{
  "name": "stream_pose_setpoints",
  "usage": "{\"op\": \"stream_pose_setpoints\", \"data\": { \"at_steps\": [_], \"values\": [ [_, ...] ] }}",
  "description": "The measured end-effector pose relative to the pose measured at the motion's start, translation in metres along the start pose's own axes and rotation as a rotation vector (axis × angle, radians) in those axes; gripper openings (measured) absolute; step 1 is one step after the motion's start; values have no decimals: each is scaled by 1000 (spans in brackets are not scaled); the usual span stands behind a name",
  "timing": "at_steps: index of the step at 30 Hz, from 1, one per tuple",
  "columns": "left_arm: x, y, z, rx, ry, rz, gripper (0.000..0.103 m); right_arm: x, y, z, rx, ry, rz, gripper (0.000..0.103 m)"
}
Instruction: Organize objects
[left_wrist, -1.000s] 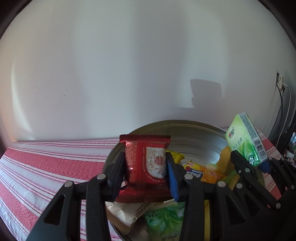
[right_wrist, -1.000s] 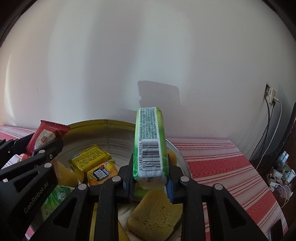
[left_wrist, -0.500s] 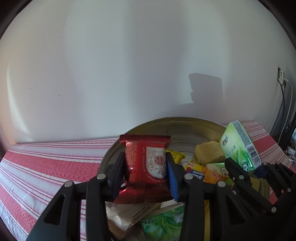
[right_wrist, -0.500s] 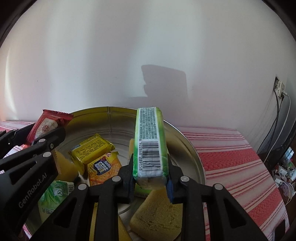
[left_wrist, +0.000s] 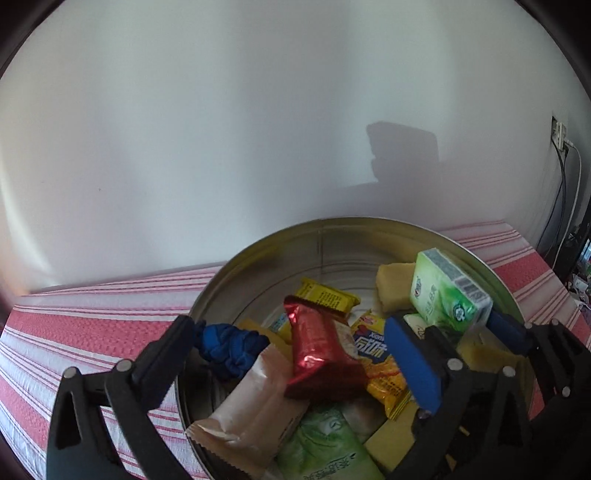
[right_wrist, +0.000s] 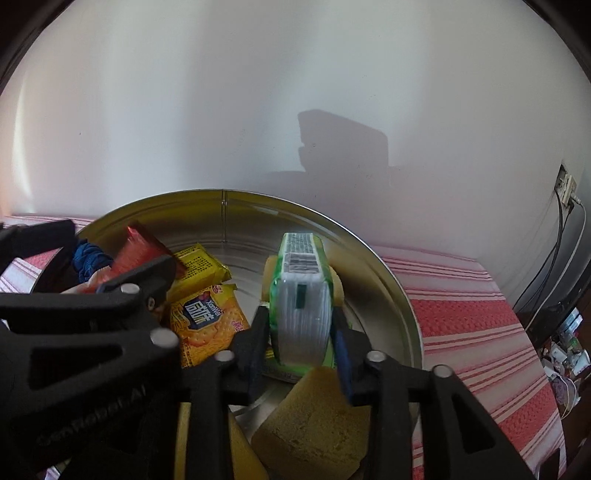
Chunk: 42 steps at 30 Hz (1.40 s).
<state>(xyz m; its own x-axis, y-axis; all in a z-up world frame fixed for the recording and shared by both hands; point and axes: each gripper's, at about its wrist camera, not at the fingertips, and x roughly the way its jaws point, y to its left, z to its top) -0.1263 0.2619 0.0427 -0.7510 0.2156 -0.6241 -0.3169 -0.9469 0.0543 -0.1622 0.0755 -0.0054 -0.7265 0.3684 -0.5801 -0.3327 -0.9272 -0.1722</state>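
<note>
A round metal tin holds a pile of snack packets. My left gripper hovers over it, its jaws opening wide. The red foil packet lies loose on the pile between the fingers, touching neither pad. My right gripper is over the tin's right half, its jaws opening. The green tissue pack sits tipped forward between the pads, its white end toward the camera, resting on the things below.
In the tin are yellow biscuit packets, a blue cloth bundle, a beige packet and yellow sponges. A red-and-white striped cloth covers the table. A white wall stands close behind, with a socket and cables at right.
The left jaws have sprung wide and the red packet has dropped onto the pile. The right jaws have parted and the green pack has tipped forward and down. Both grippers moved further over the tin.
</note>
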Motion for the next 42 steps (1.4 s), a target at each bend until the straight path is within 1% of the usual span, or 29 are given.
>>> {"op": "stream_pose_setpoints", "data": {
  "at_steps": [1,2,3,5,6,11,17,19,20,24,28,30,33,38,40,42],
  "values": [
    [1,-2,0,7,4,4,103,-13,-11,5,7,-5,-4,54],
    [1,-3,0,12,7,9,103,-15,-12,7,8,-13,-4,64],
    [1,-4,0,16,7,15,103,-16,-20,12,6,-21,-2,71],
    [0,-6,0,20,0,24,103,-15,-23,11,-7,-39,-13,75],
    [0,-5,-1,21,-1,29,103,-12,-18,1,-18,-41,-22,75],
    [1,0,-2,14,1,26,103,-13,-14,1,-30,-44,-32,76],
    [-3,5,-3,-23,-5,14,103,-15,-25,2,24,-27,17,76],
    [-6,7,-3,-39,-15,24,103,-17,-31,3,58,-31,42,79],
    [-8,9,-4,-50,-25,33,103,-18,-34,2,75,-29,52,81],
    [-16,22,-6,-103,-76,80,103,-16,-46,0,133,-32,84,82],
    [-24,34,-13,-149,-110,83,103,-14,-56,-2,188,-37,112,82],
    [-29,37,-18,-149,-128,90,103,-12,-59,-3,206,-37,121,82],
    [-41,40,-25,-139,-169,123,103,-12,-61,-5,231,-41,142,83],
    [-60,51,-37,-144,-231,167,103,-20,-51,-7,205,-92,142,83],
    [-65,55,-44,-145,-253,176,103,-24,-48,-8,208,-109,154,83],
    [-71,58,-52,-142,-278,193,103,-28,-45,-10,217,-127,149,83]
  ]
}}
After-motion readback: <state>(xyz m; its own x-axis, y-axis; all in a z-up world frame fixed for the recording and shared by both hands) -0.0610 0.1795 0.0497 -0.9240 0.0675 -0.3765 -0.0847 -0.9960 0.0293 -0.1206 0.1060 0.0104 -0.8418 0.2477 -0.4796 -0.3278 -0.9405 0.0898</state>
